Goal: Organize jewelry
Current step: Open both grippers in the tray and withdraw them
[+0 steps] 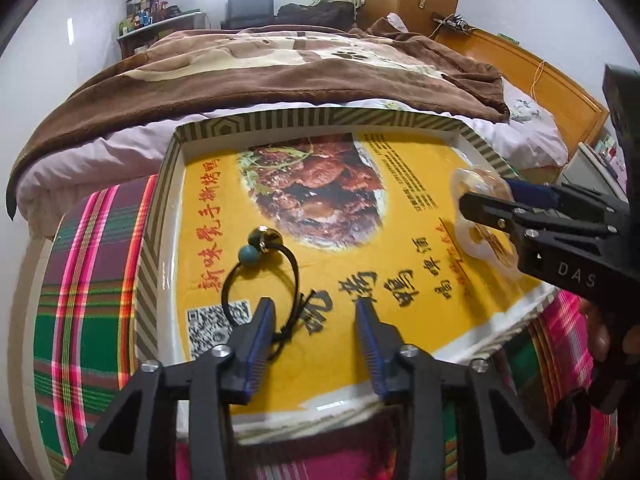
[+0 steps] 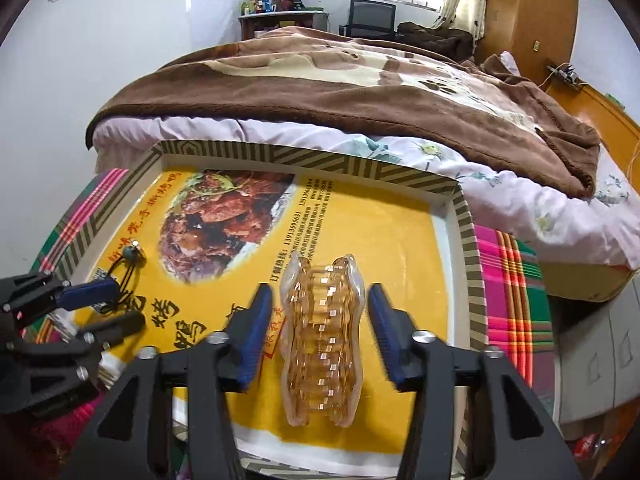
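A black hair tie (image 1: 264, 280) with a teal bead and a gold-black bead lies in a shallow striped-rim box lid (image 1: 160, 200) lined with a yellow food poster. My left gripper (image 1: 316, 324) is open, its left finger touching the tie's knotted end. A clear amber hair claw clip (image 2: 322, 336) lies on the poster between the open fingers of my right gripper (image 2: 320, 320), apart from both pads. The clip (image 1: 480, 220) and right gripper (image 1: 492, 204) also show in the left wrist view. The left gripper (image 2: 96, 308) and the tie (image 2: 128, 268) show at the left of the right wrist view.
The lid rests on a plaid cloth (image 1: 92, 280) over a round surface. A bed with a brown blanket (image 1: 280, 68) stands right behind it. A wooden headboard (image 1: 540, 76) is at the right, a desk and a chair (image 2: 372, 16) by the window.
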`<state>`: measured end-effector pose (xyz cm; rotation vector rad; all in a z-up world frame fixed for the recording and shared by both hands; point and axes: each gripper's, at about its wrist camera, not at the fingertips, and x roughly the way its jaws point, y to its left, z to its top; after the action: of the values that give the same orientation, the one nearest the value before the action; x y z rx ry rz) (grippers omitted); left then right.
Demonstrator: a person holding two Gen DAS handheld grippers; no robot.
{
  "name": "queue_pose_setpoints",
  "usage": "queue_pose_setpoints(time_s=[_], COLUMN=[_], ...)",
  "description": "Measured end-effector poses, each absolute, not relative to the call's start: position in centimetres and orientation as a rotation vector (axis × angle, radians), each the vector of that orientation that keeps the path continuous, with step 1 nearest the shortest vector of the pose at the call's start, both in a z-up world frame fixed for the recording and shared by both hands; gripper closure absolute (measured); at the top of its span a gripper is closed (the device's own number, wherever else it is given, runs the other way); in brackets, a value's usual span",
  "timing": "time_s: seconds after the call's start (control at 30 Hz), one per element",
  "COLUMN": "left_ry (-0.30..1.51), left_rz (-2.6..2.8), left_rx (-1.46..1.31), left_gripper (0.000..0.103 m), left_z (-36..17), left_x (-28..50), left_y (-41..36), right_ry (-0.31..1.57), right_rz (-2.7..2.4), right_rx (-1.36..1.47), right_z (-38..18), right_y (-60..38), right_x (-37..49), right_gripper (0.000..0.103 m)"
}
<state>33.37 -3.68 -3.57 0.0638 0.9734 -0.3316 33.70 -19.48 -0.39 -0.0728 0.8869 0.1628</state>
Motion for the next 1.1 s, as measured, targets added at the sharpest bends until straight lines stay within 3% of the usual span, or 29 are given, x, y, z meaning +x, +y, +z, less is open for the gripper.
queue_pose_setpoints(time_s=[0.17,0.63,0.7,0.77,1.1], left_ry=[0.988,1.003,0.998,0.987,0.908], left_rz=[-0.345,-0.364,-0.341,-0.317,-0.3], left_rx=[0.033,0.051,0.062,0.074,0.061], left_gripper=[0.053,0.053,0.048,0.032,0.029], left_z=[-3.5,-3.2,-2.9,-2.4,0.9], left_x=[32.5,29.8,29.6,29.4,24.7], left_y=[-3.7,-3.7,-3.7,-3.6,-2.9], right_ry=[0.867,0.846,0.834,0.825,0.763], right_rz=[0.176,0.18,0.176,0.171,0.188], right_rx=[-0.003,0.093,0.103,0.113,0.124], right_z=[0.3,0.4,0.8,1.1,3.3], right_y=[-20.5,-23.8,-24.1,-24.2,-23.5], right_x=[33.2,29.6,29.0,28.4,24.1], right_gripper=[0.044,0.04,0.04,0.04,0.04])
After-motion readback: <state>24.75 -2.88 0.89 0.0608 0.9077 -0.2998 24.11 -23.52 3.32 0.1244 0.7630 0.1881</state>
